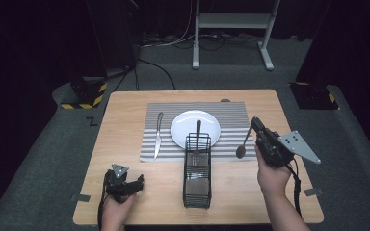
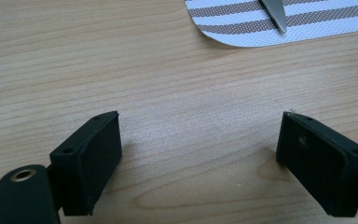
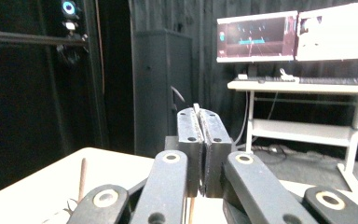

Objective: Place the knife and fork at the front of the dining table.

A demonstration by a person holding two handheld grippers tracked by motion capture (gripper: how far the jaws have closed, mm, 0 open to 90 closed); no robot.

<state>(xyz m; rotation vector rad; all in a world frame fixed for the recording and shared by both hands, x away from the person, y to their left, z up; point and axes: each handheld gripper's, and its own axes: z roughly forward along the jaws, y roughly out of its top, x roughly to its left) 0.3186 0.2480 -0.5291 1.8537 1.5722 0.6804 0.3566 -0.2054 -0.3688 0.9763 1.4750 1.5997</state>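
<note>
My right gripper (image 1: pixel 255 122) is lifted over the right edge of the striped placemat (image 1: pixel 231 113), shut on the handle of a spoon (image 1: pixel 244 144) whose bowl hangs down toward the mat. In the right gripper view the jaws (image 3: pixel 198 116) are pressed together on a thin metal sliver (image 3: pixel 196 108). My left gripper (image 1: pixel 138 182) rests low at the table's front left, open with nothing between its fingers (image 2: pixel 200 116). A knife (image 1: pixel 158 137) lies on the mat left of the white plate (image 1: pixel 183 126).
A black wire caddy (image 1: pixel 197 187) stands in front of the plate, with a dark-handled utensil (image 1: pixel 198 127) upright in it. The wooden table (image 1: pixel 125 120) shows bare wood around the mat. A desk frame (image 1: pixel 231 21) stands on the floor behind.
</note>
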